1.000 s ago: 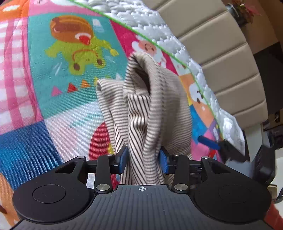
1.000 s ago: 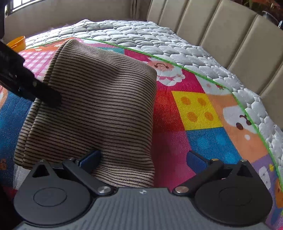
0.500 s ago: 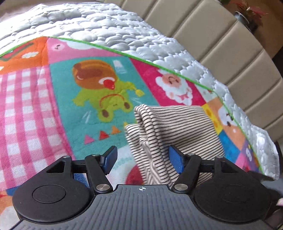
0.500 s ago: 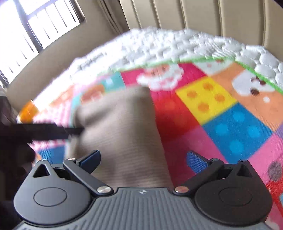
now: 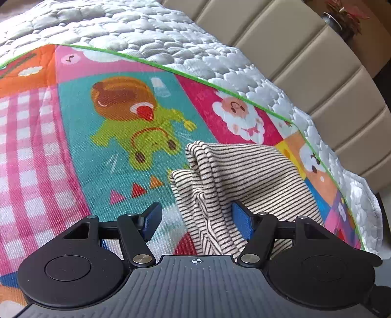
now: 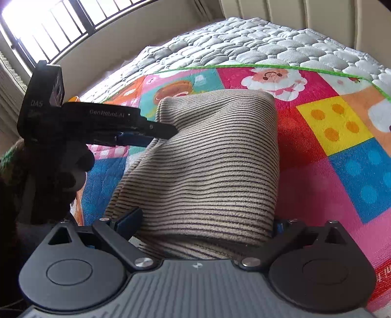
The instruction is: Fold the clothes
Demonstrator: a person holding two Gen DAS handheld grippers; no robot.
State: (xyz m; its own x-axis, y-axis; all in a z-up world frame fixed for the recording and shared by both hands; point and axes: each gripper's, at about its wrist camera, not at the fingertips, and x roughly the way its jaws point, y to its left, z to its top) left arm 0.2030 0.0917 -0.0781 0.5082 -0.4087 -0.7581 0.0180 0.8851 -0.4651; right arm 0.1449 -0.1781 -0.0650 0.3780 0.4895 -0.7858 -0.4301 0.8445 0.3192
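Observation:
A beige garment with thin dark stripes [image 5: 244, 171] lies folded on a colourful play mat [image 5: 73, 146]. My left gripper [image 5: 196, 222] is open; the garment's bunched left edge lies between its blue pads, close to the right pad [image 5: 240, 223]. In the right wrist view the folded garment [image 6: 207, 171] fills the gap of my right gripper [image 6: 202, 223], which stands open at its near end; its right pad is mostly hidden by cloth. The left gripper [image 6: 158, 133], held by a dark-gloved hand [image 6: 61, 171], touches the garment's left side.
The play mat [image 6: 342, 159] covers a grey quilted mattress [image 5: 146, 31]. A beige padded headboard [image 5: 305, 61] runs along the far side. A barred window [image 6: 48, 24] is at the back left. A potted plant [image 5: 342, 19] stands beyond the headboard.
My left gripper opened and let go of the garment, which dropped from hanging to lying folded on the mat. My right gripper moved in until the garment's near end lies between its fingers.

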